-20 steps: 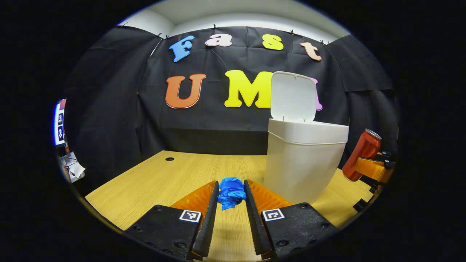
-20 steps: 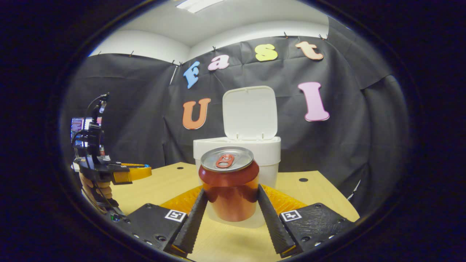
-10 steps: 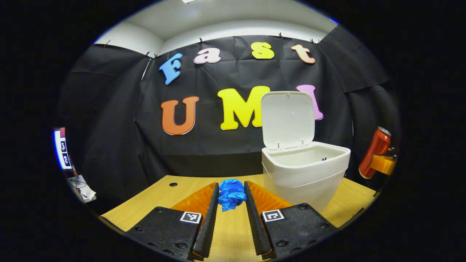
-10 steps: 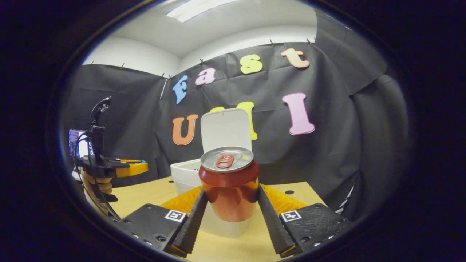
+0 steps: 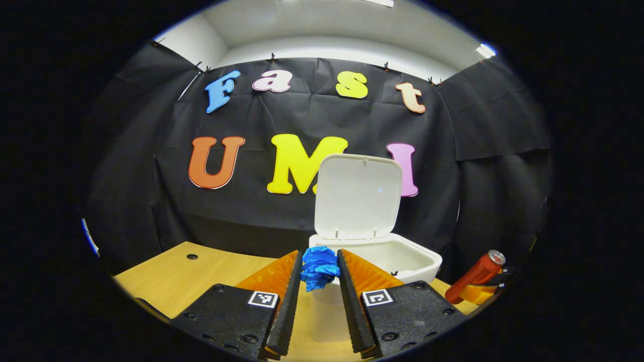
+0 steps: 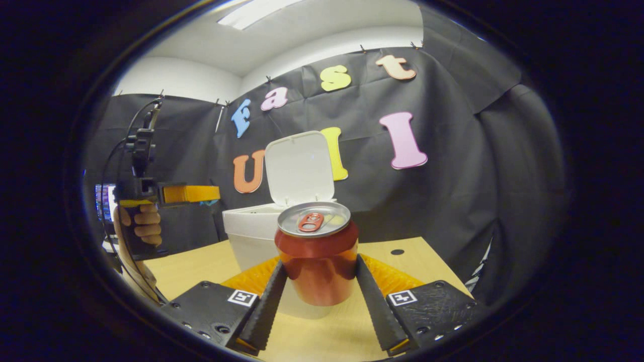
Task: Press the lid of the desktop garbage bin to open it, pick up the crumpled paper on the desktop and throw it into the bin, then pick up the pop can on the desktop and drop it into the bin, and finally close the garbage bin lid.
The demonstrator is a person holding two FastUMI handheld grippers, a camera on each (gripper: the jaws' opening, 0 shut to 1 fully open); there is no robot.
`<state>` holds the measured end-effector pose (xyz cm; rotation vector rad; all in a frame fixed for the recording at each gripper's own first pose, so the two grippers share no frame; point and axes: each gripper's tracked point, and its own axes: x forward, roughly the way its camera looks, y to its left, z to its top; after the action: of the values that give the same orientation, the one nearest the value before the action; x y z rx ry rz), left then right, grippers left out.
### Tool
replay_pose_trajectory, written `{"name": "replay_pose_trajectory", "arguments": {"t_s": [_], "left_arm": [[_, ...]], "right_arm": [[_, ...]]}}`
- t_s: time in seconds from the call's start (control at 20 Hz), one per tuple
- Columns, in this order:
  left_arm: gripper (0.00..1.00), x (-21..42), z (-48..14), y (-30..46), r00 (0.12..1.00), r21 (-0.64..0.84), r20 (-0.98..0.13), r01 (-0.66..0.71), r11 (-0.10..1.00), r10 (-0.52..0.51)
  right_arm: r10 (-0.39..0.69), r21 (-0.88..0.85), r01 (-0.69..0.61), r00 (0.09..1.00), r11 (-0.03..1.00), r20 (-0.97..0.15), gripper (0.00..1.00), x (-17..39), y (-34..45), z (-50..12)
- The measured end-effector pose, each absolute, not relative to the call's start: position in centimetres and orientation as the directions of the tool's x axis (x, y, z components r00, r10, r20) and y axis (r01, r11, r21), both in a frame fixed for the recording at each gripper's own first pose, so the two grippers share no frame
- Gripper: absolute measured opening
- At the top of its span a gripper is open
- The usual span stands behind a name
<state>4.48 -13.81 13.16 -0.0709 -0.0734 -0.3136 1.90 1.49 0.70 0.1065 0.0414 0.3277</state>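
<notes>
- Left gripper view: blue crumpled paper is clamped between both fingers of the left gripper, held just in front of the white bin; lid is raised upright.
- Right gripper view: red pop can is squeezed upright by the right gripper above the wooden table, bin behind it.
</notes>
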Motion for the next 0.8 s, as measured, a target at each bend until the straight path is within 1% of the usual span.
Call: {"name": "replay_pose_trajectory", "arguments": {"t_s": [0.15,0.4,0.6,0.8], "left_arm": [[0.47,5.5,14.0,-15.9,0.936,-0.046,0.093,0.344,0.938,-0.339],[0.47,6.5,13.4,-20.6,0.902,-0.027,0.049,0.430,0.902,-0.428],[0.47,7.8,12.5,-23.2,0.885,-0.036,0.012,0.466,0.884,-0.465],[0.47,8.9,12.5,-24.3,0.883,-0.019,0.005,0.469,0.883,-0.469]], "right_arm": [[0.299,0.089,-0.297,0.954,0.951,-0.012,0.79,1.3,0.4,0.7],[0.255,0.075,-0.256,0.967,0.964,0.018,0.79,0.9,-1.2,0.5],[0.245,0.069,-0.246,0.969,0.967,0.013,0.79,0.5,-2.3,-0.5],[0.242,0.100,-0.244,0.970,0.965,0.035,0.79,0.0,-3.1,-0.7]]}}
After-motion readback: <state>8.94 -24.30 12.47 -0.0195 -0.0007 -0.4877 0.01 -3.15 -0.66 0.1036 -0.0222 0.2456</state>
